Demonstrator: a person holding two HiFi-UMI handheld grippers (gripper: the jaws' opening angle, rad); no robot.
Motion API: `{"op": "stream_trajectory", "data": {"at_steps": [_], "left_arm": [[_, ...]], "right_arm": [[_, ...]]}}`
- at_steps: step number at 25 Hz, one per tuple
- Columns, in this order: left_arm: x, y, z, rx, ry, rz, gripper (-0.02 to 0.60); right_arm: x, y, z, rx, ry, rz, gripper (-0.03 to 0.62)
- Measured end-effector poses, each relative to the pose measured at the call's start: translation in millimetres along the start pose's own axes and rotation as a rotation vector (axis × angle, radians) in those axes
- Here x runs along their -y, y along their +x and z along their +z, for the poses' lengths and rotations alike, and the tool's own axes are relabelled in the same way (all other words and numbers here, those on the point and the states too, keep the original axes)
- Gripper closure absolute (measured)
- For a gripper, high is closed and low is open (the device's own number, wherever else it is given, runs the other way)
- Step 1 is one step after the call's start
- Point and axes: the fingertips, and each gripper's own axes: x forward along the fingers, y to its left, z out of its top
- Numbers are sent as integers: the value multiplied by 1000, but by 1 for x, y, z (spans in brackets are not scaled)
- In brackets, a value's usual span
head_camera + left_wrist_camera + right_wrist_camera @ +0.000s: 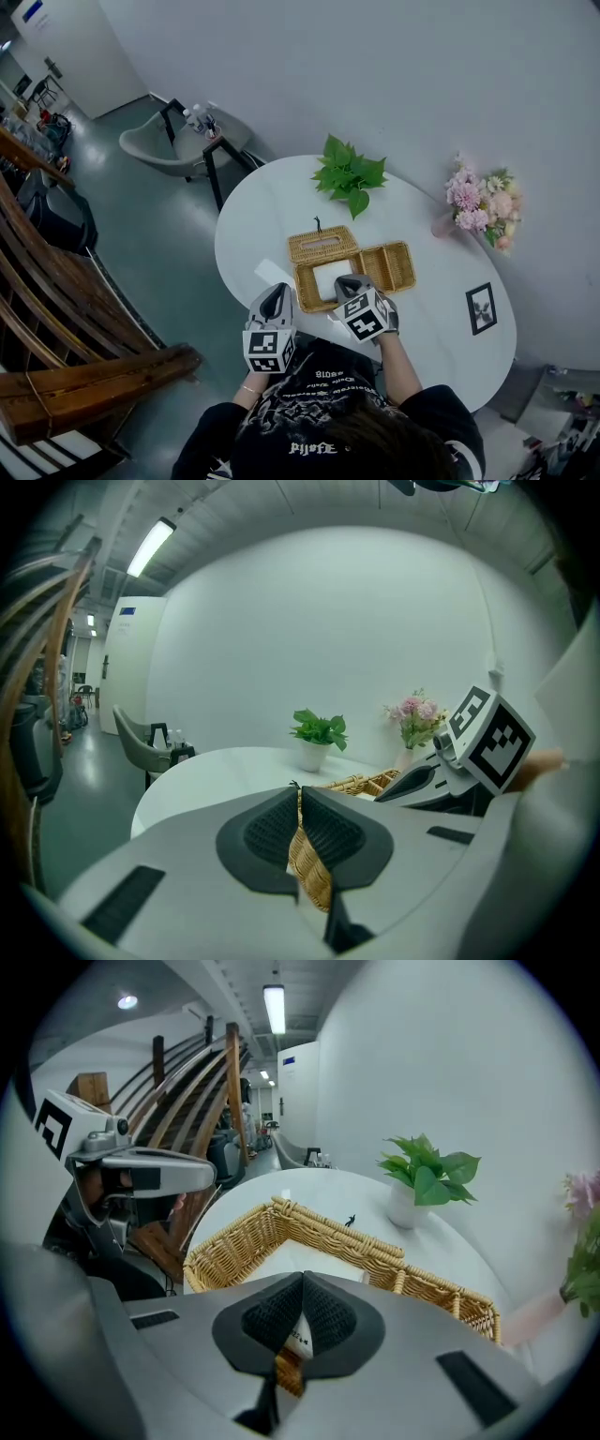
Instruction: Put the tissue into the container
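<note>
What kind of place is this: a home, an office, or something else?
Probably an office lounge or lobby, not a home. A round white table stands on a grey floor near a grey armchair, a wooden staircase runs alongside, and strip lights line the ceiling.

Pretty even, cool indoor light, no harsh shadows on the white table (272,214). A ceiling strip light (150,546) glares at 11 o'clock in the left gripper view, another ceiling strip light (275,1007) at 12 o'clock in the right. Heavy fisheye bending, black corners, soft foreground.
</note>
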Motion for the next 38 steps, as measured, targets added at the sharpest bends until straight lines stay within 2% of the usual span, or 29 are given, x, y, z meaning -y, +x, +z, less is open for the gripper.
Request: {"op": "stream_trajectory", "data": {"at_steps": [11, 14, 20, 26, 31, 35, 38], "left_arm": [[-4, 3, -3, 2, -13, -28, 551], [-8, 2, -4, -2, -21, -37, 551], [5, 12, -4, -11, -15, -75, 551], [13, 20, 1, -15, 7, -146, 551], [32, 25, 8, 10, 14, -248, 551], [39, 25, 10, 15, 28, -272, 551], [51, 23, 14, 40, 32, -337, 551]], "right_arm": [[1, 12, -8, -94, -3, -42, 560], [-3, 11, -6, -97, 23, -25, 551], [7, -5, 2, -9, 112, -23, 525], [22, -25, 14, 118, 222, -143, 519], [36, -41, 11, 214, 240, -265, 525], [33, -52, 9, 256, 294, -294, 540], [29, -55, 6, 270, 278, -297, 556]]}}
